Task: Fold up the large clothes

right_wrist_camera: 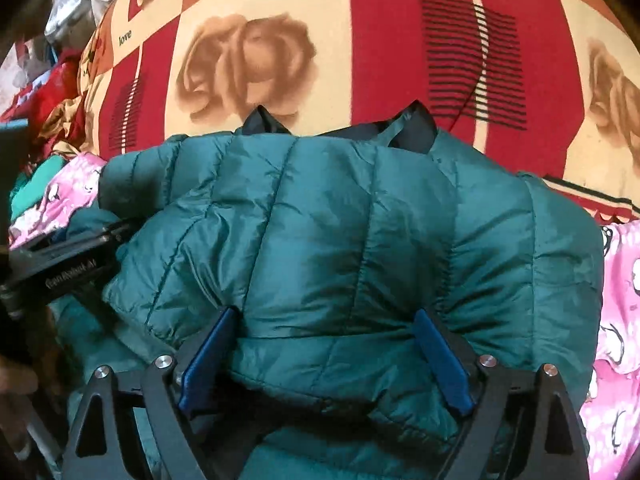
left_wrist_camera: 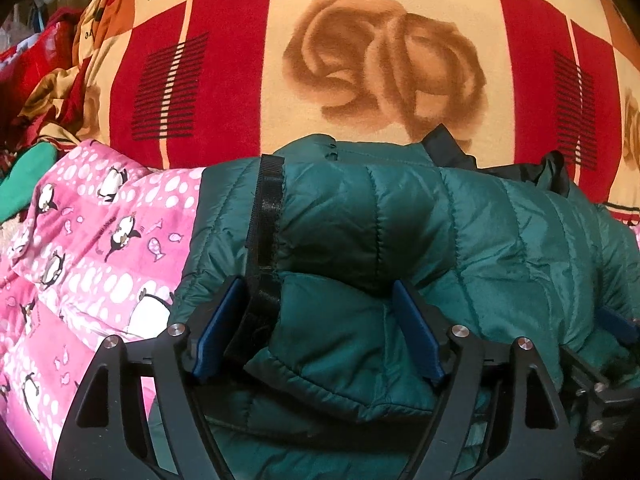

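Left gripper (left_wrist_camera: 320, 332) and right gripper (right_wrist_camera: 324, 360), jaws wide, straddle a green puffer jacket (right_wrist_camera: 340, 232), seemingly ungripped. Slippery padding may spring open.

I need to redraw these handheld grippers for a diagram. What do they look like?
Both the left gripper and right gripper share one design: matte black linkage arms with triangular cutouts, silver round pivot pins, and flat blue pads lining the jaws. White lettering marks one body. No cables or sleeves visible.

The left claw (left_wrist_camera: 320, 320) stands spread around a fold of the green jacket (left_wrist_camera: 400, 220), which lies on a pink penguin blanket (left_wrist_camera: 88, 248) and a rose-patterned blanket (left_wrist_camera: 360, 60).
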Demonstrator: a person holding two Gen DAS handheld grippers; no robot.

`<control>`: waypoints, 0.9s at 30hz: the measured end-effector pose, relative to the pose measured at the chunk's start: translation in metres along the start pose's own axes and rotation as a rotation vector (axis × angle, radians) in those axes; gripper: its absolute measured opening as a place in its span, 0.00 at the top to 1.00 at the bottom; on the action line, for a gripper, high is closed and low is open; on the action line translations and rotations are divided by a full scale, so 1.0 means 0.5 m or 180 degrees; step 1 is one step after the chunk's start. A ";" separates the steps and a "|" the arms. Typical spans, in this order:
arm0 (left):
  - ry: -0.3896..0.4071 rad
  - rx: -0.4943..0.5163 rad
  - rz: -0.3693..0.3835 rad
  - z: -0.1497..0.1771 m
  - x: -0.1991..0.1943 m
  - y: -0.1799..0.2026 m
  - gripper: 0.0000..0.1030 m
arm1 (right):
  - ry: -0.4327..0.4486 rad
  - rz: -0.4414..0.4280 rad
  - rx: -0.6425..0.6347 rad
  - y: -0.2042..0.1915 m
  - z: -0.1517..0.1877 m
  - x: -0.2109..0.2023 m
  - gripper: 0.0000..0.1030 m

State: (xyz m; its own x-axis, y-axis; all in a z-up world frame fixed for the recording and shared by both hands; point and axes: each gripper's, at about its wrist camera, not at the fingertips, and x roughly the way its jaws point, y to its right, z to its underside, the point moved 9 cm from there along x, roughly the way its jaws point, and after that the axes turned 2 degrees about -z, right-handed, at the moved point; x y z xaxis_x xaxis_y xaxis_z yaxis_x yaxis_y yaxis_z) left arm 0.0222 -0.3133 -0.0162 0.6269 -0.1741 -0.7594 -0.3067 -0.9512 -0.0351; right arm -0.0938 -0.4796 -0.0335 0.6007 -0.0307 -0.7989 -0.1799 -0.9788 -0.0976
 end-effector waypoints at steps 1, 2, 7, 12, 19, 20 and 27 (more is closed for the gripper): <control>0.0005 -0.0002 -0.0002 0.000 -0.001 0.000 0.24 | 0.0008 -0.0056 0.0024 0.002 -0.003 -0.012 0.15; 0.0010 -0.0001 -0.0002 0.001 -0.002 0.000 0.24 | 0.0053 -0.0081 0.0055 0.008 -0.004 -0.030 0.15; 0.0021 -0.0003 -0.0005 0.003 -0.003 -0.001 0.24 | 0.0327 0.0234 0.0080 0.079 -0.004 -0.106 0.15; 0.0028 0.0000 0.0003 0.004 -0.002 -0.001 0.22 | 0.0188 0.0502 0.0468 0.187 0.011 -0.071 0.15; 0.0037 0.0021 -0.0022 0.005 0.001 0.002 0.21 | 0.0065 0.0433 0.0597 0.209 0.002 -0.013 0.15; 0.0039 0.0020 -0.0020 0.005 0.001 0.003 0.21 | 0.0073 0.0437 0.0591 0.209 0.000 -0.021 0.15; 0.0046 -0.0067 0.0007 0.000 -0.016 -0.007 0.21 | 0.0432 0.0482 0.0390 0.151 -0.002 -0.141 0.15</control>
State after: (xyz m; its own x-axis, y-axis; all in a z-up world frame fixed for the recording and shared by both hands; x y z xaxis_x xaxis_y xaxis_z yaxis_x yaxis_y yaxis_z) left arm 0.0182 -0.3086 -0.0100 0.6366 -0.1799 -0.7499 -0.2930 -0.9559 -0.0194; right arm -0.1487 -0.5515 0.0160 0.6573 -0.2105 -0.7237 -0.3644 -0.9293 -0.0606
